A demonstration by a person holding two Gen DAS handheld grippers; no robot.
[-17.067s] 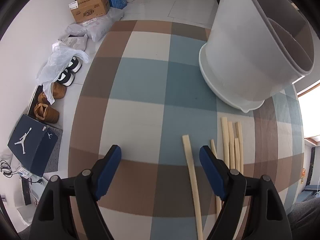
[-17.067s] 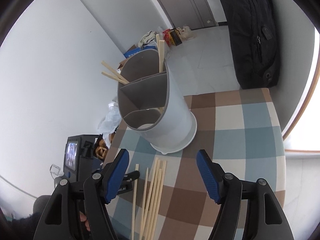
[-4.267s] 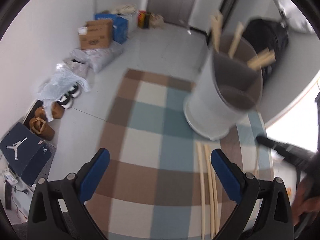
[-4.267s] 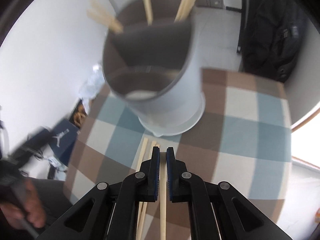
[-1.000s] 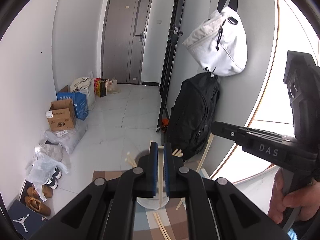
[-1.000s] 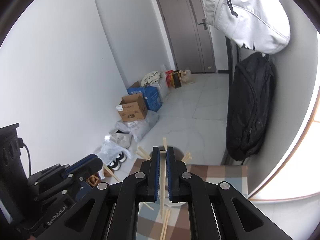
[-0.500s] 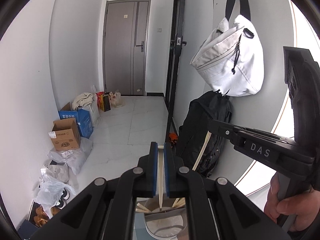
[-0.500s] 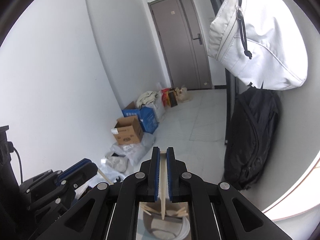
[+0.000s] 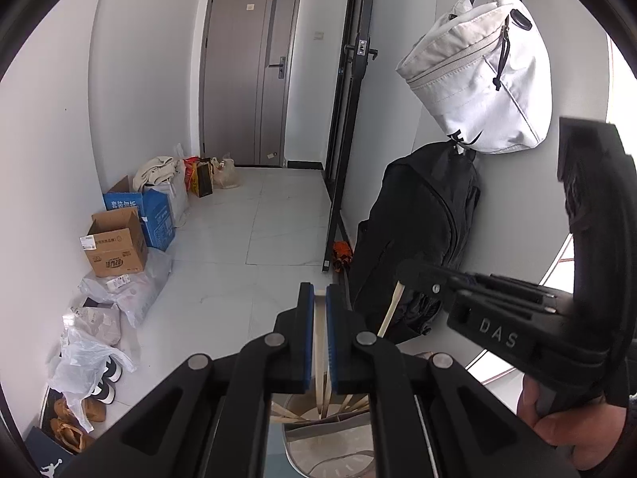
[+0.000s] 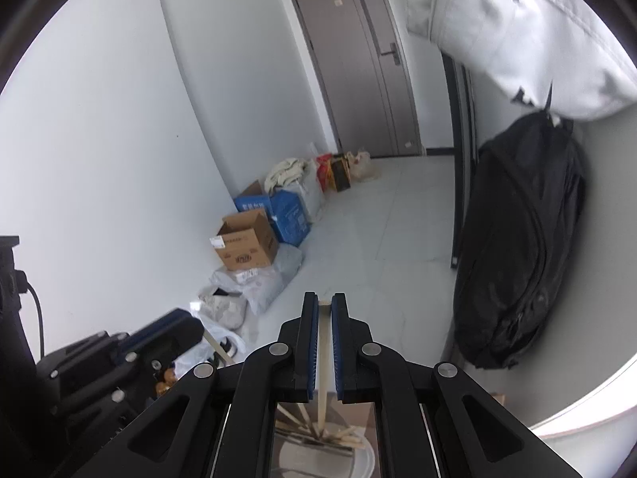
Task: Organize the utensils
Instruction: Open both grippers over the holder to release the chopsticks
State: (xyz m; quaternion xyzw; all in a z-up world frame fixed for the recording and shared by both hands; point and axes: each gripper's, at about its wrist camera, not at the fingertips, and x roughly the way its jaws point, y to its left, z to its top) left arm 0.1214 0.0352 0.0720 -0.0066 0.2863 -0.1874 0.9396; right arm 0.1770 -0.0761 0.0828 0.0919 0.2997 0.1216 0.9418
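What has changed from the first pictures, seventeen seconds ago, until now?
Both grippers were open low over the table; now the left gripper and the right gripper are each shut on a chopstick, raised above the utensil holder. The holder stands as before, with more chopsticks inside.

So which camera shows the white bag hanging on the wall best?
The left wrist view: the whole white bag shows, strap to base, above the black backpack. The right wrist view crops it at the frame's top right edge.
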